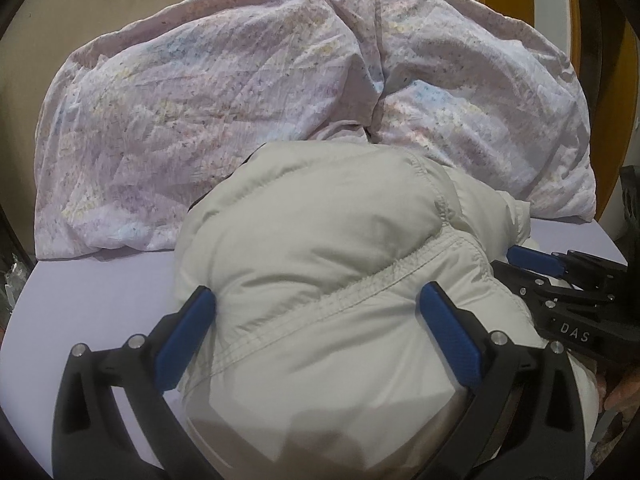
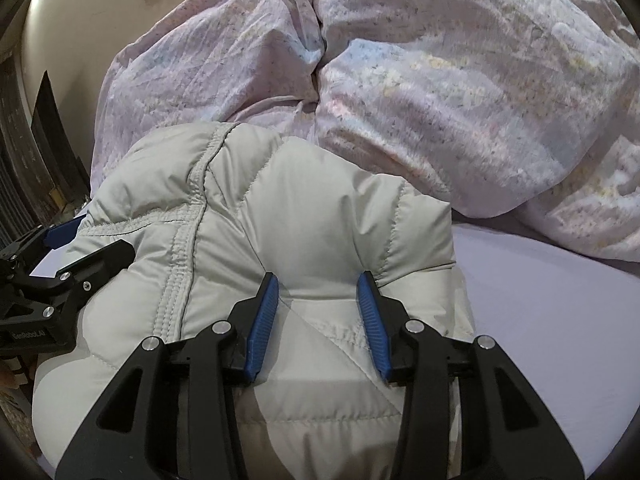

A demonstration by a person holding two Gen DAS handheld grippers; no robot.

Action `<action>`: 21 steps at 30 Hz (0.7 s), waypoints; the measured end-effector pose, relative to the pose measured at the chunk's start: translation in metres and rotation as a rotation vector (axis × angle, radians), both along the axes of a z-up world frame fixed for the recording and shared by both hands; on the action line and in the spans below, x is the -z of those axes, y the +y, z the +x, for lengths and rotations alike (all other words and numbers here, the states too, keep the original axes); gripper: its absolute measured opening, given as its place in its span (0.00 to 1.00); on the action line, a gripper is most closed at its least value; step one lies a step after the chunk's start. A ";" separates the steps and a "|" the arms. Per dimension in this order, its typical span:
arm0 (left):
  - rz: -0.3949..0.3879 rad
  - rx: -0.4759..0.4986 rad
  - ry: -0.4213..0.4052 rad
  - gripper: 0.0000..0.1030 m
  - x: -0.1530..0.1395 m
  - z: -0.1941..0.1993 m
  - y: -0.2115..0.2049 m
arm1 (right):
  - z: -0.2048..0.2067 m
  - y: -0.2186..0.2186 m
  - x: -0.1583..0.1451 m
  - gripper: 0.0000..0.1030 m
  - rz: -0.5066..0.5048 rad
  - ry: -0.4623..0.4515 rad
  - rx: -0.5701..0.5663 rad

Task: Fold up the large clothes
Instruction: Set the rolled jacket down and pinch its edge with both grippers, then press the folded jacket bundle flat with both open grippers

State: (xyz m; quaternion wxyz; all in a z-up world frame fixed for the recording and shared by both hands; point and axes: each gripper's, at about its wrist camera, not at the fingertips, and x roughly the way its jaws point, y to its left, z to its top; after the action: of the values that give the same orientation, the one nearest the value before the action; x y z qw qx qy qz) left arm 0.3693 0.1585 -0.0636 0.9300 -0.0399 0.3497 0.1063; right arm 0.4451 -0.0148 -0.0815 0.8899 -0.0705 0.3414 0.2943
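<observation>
The puffy white jacket (image 2: 304,216) lies bunched on the bed sheet (image 2: 560,320), just in front of the flowery blanket (image 2: 440,100). The left gripper (image 1: 316,312) squeezes a fat fold of it; the right gripper (image 2: 316,308) pinches a narrower one. Hold tight with both, keep them level, and lay the fold away from the blanket

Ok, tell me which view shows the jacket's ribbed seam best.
The right wrist view: the ribbed seam runs unobstructed down the pale puffer jacket, with its side branch also visible. The left wrist view shows only a curved stretch of it across the jacket.
</observation>
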 end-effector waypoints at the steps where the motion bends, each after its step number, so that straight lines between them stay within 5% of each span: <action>1: 0.002 -0.002 -0.001 0.98 0.001 0.001 0.000 | 0.001 0.001 0.000 0.42 0.000 0.001 0.001; 16: 0.034 -0.013 -0.019 0.98 0.003 0.001 0.000 | 0.001 0.000 0.000 0.42 0.010 0.010 0.017; 21: 0.048 -0.026 -0.026 0.98 -0.001 -0.004 -0.001 | -0.018 -0.026 -0.018 0.43 0.099 0.027 0.031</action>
State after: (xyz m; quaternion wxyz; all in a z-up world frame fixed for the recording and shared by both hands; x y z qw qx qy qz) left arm 0.3650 0.1579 -0.0628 0.9337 -0.0233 0.3342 0.1264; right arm 0.4271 -0.0408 -0.0635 0.8921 -0.0171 0.3392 0.2980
